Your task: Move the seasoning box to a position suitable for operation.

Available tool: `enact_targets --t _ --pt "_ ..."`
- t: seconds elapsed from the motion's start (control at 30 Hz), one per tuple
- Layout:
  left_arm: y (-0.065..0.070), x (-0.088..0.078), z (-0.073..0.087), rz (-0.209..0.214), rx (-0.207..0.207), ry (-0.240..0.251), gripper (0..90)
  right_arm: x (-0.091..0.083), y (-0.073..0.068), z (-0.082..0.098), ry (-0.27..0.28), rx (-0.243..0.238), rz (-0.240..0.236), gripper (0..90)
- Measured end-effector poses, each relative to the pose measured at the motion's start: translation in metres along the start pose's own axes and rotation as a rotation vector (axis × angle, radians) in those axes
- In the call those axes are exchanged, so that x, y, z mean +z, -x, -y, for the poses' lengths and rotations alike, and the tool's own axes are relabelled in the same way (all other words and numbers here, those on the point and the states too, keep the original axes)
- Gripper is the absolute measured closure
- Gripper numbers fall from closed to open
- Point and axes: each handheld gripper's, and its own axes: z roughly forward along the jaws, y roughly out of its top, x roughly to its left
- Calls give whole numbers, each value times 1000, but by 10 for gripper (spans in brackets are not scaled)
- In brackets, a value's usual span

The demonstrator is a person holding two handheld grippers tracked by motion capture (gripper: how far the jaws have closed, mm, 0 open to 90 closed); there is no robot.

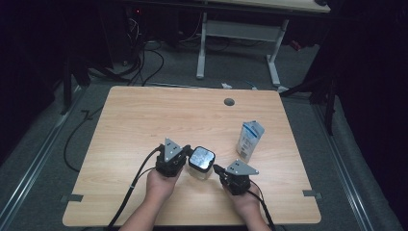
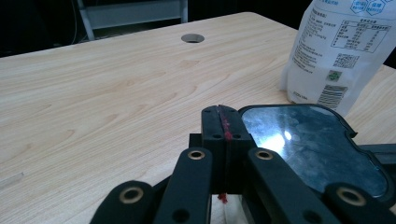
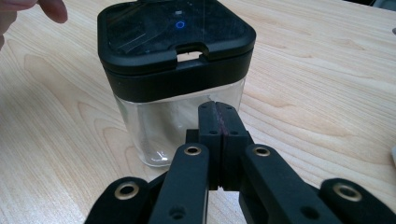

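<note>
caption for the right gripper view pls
Shut right gripper faces a clear container with black lid on the wooden table.

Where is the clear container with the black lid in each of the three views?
High view: the container stands lower centre, between both grippers.
Left gripper view: its glossy lid lies at the lower right.
Right gripper view: it stands upper centre, behind the jaws.
Shared landmark: the wooden table.

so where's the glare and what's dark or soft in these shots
High view: table lit, the room around it nearly black, a bright reflection on the container lid. Left gripper view: the glossy lid mirrors a light as a white spot; pouch print is sharp. Right gripper view: clear container is crisp, the near gripper linkage slightly soft.
</note>
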Motion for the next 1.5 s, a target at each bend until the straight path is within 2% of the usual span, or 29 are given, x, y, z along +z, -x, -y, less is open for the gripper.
enact_targets --t 1.23,1.37,1.5 --pt "-3 0 3 9 -37 15 900 2 0 2 -5 5 0 899" --pt "-2 0 3 11 -34 16 900 0 1 0 5 7 4 899" --pt "-3 1 4 4 -40 4 900 -5 0 -5 40 4 16 899"
